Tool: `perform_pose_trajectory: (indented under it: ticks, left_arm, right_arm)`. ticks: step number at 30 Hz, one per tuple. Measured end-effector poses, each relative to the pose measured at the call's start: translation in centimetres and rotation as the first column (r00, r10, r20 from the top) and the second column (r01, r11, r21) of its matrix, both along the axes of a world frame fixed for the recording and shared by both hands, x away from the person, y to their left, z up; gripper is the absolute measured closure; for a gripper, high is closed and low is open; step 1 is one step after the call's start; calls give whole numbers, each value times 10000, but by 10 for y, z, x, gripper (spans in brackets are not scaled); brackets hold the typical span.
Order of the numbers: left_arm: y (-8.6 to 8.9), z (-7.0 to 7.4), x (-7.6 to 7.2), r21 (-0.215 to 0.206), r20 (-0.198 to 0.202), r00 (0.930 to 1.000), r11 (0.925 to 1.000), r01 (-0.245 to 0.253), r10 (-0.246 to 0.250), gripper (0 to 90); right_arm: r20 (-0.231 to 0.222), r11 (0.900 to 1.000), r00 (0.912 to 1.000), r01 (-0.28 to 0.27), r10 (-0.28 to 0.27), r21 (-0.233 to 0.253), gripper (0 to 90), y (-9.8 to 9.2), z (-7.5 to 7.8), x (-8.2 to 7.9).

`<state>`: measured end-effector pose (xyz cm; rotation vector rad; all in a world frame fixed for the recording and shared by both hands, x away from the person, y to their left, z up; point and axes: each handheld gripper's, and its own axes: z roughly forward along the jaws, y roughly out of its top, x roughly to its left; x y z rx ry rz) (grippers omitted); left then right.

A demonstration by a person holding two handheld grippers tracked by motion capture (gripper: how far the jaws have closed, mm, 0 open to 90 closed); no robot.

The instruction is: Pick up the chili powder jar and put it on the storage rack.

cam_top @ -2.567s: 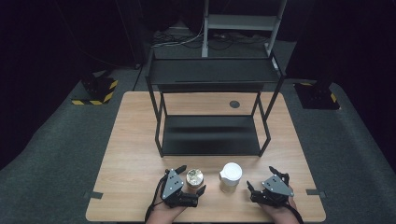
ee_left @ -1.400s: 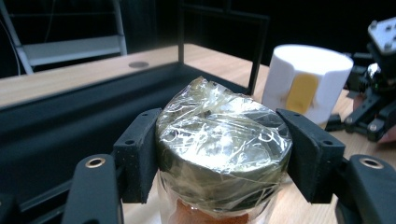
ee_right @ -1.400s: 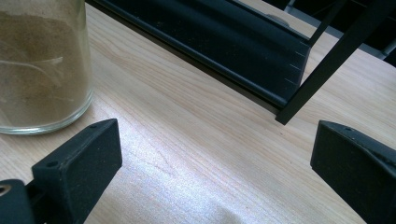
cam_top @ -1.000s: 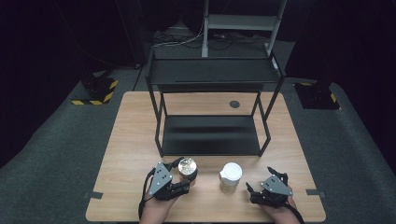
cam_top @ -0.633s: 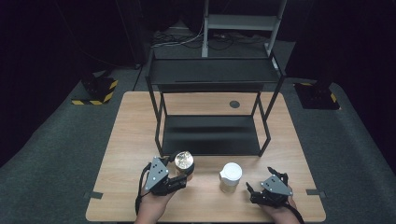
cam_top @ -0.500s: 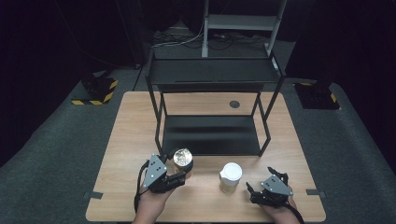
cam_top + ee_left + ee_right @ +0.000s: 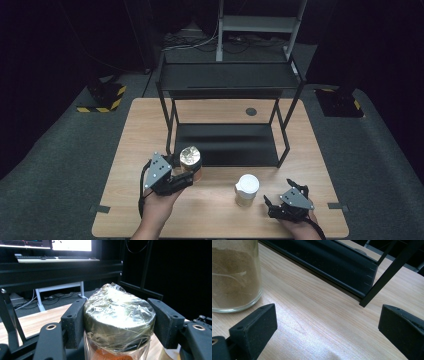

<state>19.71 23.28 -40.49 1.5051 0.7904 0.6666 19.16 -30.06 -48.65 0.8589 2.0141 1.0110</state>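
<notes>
The left claw [image 7: 184,179] was clamped on a glass jar [image 7: 190,162] near the front left of the wooden counter [image 7: 135,135], just in front of the black shelf rack [image 7: 227,145]. In the left gripper view, the two black jaws pressed against either side of the jar's lid [image 7: 119,315], which was wrapped in crinkled clear plastic, and an orange-red powder showed in the glass below it. Whether the jar rested on the counter or hung just above it could not be told.

The right claw [image 7: 276,204] sat at the front right of the counter with its jaws spread wide apart and nothing between them. A second jar [image 7: 247,189] with a white lid stood upright just to its left, apart from it. In the right gripper view this jar [image 7: 235,275] held a tan powder and stood on bare wood, with the rack's bottom shelf [image 7: 322,262] and one slanting leg [image 7: 387,272] beyond.
</notes>
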Motion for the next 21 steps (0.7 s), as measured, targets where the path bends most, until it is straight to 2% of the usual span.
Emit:
perform_pose_trajectory:
  ticks: [12, 21]
  left_arm:
    - [3, 20, 5, -10, 352, 9993, 9999, -159, 159, 344]
    - [7, 31, 13, -273, 320, 9989, 9991, -337, 345, 345]
  right_arm:
    - [9, 10000, 10000, -27, 27, 64, 9, -1, 0, 0]
    - [18, 9999, 10000, -24, 24, 107, 9, -2, -1, 0]
